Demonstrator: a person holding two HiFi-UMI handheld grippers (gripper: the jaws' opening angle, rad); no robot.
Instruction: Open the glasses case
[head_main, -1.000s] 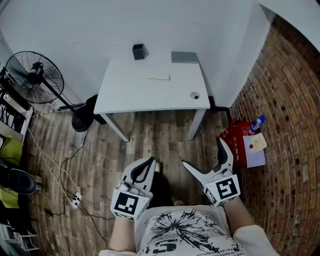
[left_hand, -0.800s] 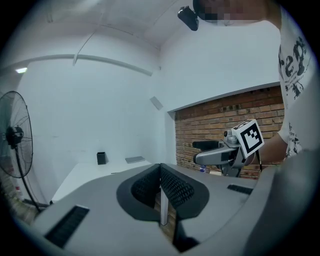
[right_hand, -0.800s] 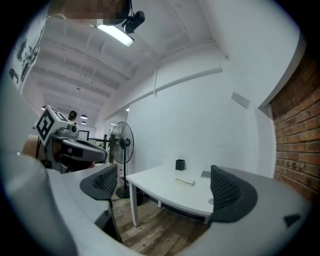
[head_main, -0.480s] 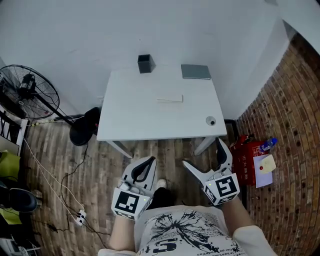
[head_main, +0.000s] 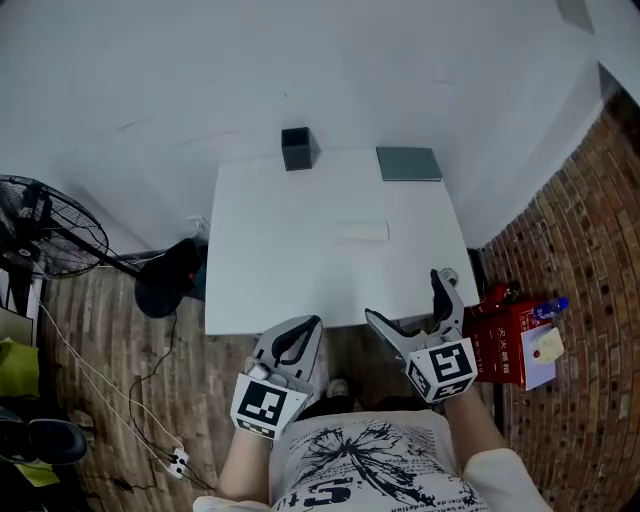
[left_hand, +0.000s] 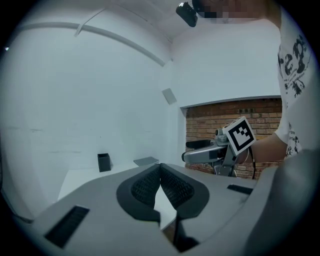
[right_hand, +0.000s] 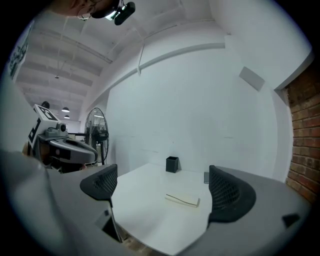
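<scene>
The glasses case (head_main: 362, 232) is a flat, pale, closed box lying in the middle of the white table (head_main: 260, 270). In the right gripper view the case (right_hand: 182, 199) lies ahead, between the jaws' line of sight but well beyond them. My left gripper (head_main: 303, 330) hovers at the table's near edge, its pads (left_hand: 172, 186) pressed together on nothing. My right gripper (head_main: 403, 298) is beside it to the right, over the near right corner, jaws wide apart and empty. Both are short of the case.
A black cup (head_main: 296, 148) and a grey notebook (head_main: 408, 163) stand at the table's far edge by the white wall. A floor fan (head_main: 40, 235) is at the left. A red bag (head_main: 505, 330) lies on the floor by the brick wall, right of the table.
The person has stepped toward the table; it now reaches the grippers' tips. Both grippers keep the same pose, left shut and right open.
</scene>
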